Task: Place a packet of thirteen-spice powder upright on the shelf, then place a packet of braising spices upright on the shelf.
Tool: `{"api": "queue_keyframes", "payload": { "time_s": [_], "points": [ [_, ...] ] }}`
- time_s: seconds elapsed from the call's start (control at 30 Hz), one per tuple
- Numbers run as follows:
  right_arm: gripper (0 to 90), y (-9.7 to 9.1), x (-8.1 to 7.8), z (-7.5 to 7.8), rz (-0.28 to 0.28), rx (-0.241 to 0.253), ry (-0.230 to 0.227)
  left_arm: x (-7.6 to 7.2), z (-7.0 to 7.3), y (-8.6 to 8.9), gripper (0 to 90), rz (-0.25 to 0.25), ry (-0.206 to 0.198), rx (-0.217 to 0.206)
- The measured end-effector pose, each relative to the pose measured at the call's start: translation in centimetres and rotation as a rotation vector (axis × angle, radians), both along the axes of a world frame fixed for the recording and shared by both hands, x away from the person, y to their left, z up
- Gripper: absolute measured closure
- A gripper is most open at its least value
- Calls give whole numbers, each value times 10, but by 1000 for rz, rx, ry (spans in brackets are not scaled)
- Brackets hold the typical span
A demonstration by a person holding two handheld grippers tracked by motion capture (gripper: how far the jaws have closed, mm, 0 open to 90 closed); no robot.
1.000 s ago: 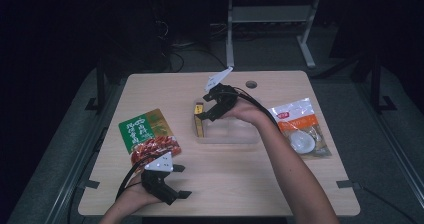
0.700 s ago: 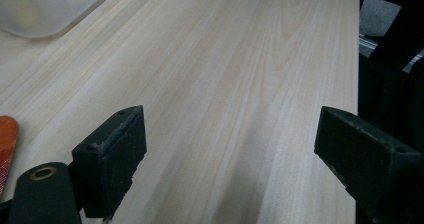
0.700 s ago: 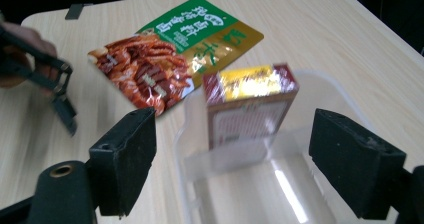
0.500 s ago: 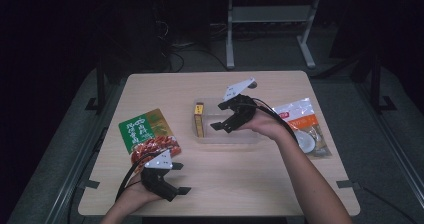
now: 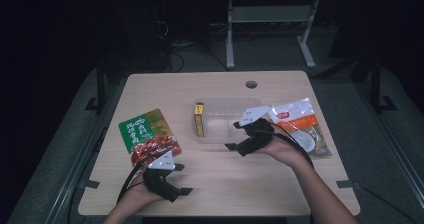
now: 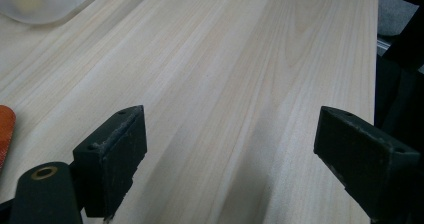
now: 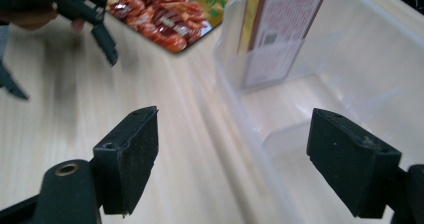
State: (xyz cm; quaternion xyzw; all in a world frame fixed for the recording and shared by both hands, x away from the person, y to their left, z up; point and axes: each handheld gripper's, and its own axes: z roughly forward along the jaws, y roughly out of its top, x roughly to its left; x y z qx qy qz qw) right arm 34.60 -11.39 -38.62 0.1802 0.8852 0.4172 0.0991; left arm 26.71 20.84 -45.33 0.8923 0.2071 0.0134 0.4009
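A: How far along is the packing?

B: One item is in. The yellow-and-brown box stands upright against the left end wall of the clear container, mid-table.

A: And the right gripper?

B: Empty, fingers spread wide, sitting at the container's near-right corner with nothing between them.

A: What's left?

B: Judging by the layout, two pouches. The green-and-red pouch lies flat toward the left edge; the orange-and-white pouch lies by the right edge, just beside the right hand.

A: The left gripper?

B: Resting near the front edge below the green pouch, fingers released over bare table.
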Motion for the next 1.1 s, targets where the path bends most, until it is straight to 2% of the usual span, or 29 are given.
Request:
{"api": "queue_keyframes", "payload": {
  "time_s": [0.13,0.2,0.43,0.6,0.73,0.87,0.93,1.1],
  "points": [
    [203,-10,-15,-11,-13,-2,26,1,0,0,132,13,3,8],
    [203,-17,-24,-18,-34,0,51,1,0,0,134,23,3,16],
    [197,-36,-45,-33,-88,-1,91,3,-1,2,138,66,6,18],
    [196,-51,-57,-44,-114,-13,114,4,2,5,145,95,-18,38],
    [196,-63,-64,-51,-134,-10,137,7,7,12,203,150,-34,25],
    [196,-62,-62,-54,-137,-10,138,13,12,19,294,214,-57,23],
    [195,-60,-61,-55,-128,-18,137,19,15,22,391,260,-76,34],
    [190,-57,-61,-57,-117,-42,135,39,22,28,644,330,-96,39]
  ]
}}
